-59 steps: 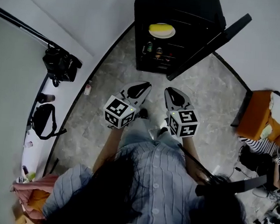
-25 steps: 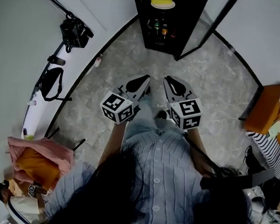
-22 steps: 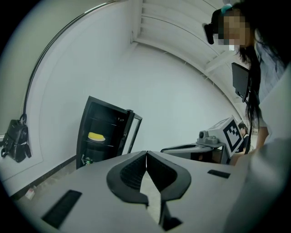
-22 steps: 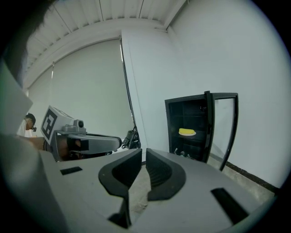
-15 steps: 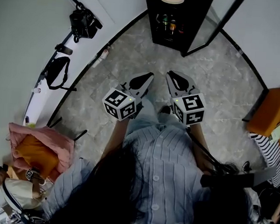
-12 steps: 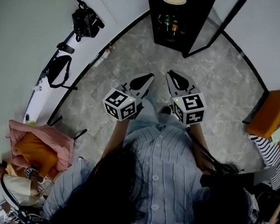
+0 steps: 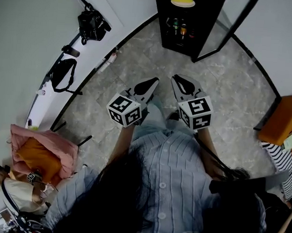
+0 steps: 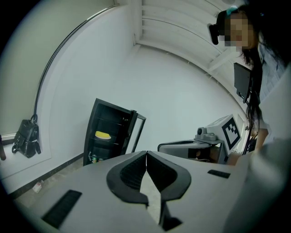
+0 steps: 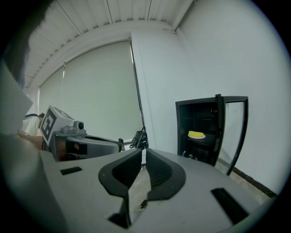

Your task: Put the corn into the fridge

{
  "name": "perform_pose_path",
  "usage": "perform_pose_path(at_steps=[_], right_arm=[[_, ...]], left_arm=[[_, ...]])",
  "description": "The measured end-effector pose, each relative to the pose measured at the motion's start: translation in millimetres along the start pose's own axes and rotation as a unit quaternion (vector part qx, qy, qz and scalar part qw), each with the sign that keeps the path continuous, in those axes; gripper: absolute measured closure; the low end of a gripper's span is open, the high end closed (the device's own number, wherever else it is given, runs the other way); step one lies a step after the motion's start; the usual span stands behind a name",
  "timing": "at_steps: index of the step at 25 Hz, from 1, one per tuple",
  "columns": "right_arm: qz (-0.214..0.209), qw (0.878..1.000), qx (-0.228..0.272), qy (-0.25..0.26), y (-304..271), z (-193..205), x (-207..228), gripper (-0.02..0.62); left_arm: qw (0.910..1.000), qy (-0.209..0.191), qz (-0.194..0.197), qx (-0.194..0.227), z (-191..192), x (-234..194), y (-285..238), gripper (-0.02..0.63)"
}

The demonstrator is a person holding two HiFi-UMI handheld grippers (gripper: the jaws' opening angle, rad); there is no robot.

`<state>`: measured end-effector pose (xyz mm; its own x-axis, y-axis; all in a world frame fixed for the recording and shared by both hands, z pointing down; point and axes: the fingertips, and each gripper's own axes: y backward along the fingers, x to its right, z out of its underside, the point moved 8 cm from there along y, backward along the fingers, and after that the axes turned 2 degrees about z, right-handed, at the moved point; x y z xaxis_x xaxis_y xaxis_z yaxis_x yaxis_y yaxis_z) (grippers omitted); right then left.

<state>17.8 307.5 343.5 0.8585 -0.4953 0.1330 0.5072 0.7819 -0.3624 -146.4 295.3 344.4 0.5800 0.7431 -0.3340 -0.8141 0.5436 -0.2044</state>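
Note:
A yellow corn [image 7: 182, 1] lies on a white plate on an upper shelf of the black fridge [image 7: 165, 15], whose door [image 7: 232, 27] stands open to the right. The corn [image 8: 103, 135] also shows in the left gripper view, and the corn [image 9: 196, 134] in the right gripper view. My left gripper [image 7: 153, 80] and right gripper [image 7: 176, 78] hang side by side over the floor, well short of the fridge. The left gripper [image 8: 146, 152] is shut with nothing in it. The right gripper [image 9: 142, 150] is shut and empty too.
Bottles [image 7: 179, 27] stand on a lower fridge shelf. Black bags [image 7: 92, 24] [image 7: 63, 75] hang along the left wall. A pink and orange bag [image 7: 41, 158] sits at lower left. An orange seat [image 7: 285, 123] and a person in stripes [image 7: 287, 161] are at right.
Since the earliest frame the fridge has shrunk and slid toward the top edge of the head view. Both grippers have stayed shut, empty and side by side, drifting only slightly.

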Motion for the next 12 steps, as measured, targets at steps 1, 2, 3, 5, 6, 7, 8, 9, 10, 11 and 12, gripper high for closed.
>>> perform_pose_path(at_steps=[1, 2, 3, 5, 6, 7, 8, 9, 10, 11, 12], right_arm=[[0.001, 1.000, -0.002, 0.001, -0.2, 0.4, 0.1, 0.558], [0.002, 1.000, -0.004, 0.003, -0.1, 1.1, 0.0, 0.558], [0.002, 1.000, -0.006, 0.006, 0.0, 1.7, 0.0, 0.558], [0.004, 1.000, -0.009, 0.009, -0.4, 2.1, 0.8, 0.558], [0.005, 1.000, -0.009, 0.011, -0.5, 1.9, 1.5, 0.558], [0.006, 1.000, -0.009, 0.011, -0.3, 1.6, 2.0, 0.558], [0.007, 1.000, -0.009, 0.012, 0.0, 1.2, 2.4, 0.558], [0.008, 1.000, -0.009, 0.012, 0.0, 0.8, 2.5, 0.558], [0.008, 1.000, -0.009, 0.011, -0.9, 0.1, 2.5, 0.558], [0.008, 1.000, -0.009, 0.011, -2.7, -0.8, 2.6, 0.558], [0.007, 1.000, -0.009, 0.011, -4.8, -1.4, 2.8, 0.558]], left_arm=[[1.0000, 0.000, 0.001, 0.000, -0.1, -0.9, -0.8, 0.595], [1.0000, 0.000, 0.002, 0.000, 0.5, -1.6, -1.6, 0.595], [1.0000, 0.001, 0.003, 0.000, 1.4, -2.4, -2.5, 0.595], [1.0000, 0.003, 0.005, -0.002, 2.9, -3.9, -4.6, 0.595], [1.0000, 0.004, 0.006, -0.003, 3.4, -4.2, -5.6, 0.595], [1.0000, 0.004, 0.007, -0.003, 3.7, -4.1, -6.4, 0.595], [1.0000, 0.004, 0.008, -0.002, 3.9, -3.7, -6.6, 0.595], [1.0000, 0.004, 0.009, -0.001, 3.7, -3.5, -6.5, 0.595], [1.0000, 0.003, 0.009, 0.000, 3.0, -3.8, -6.2, 0.595], [1.0000, 0.003, 0.009, 0.000, 2.0, -4.7, -6.0, 0.595], [1.0000, 0.003, 0.008, 0.000, 1.0, -5.6, -5.8, 0.595]])
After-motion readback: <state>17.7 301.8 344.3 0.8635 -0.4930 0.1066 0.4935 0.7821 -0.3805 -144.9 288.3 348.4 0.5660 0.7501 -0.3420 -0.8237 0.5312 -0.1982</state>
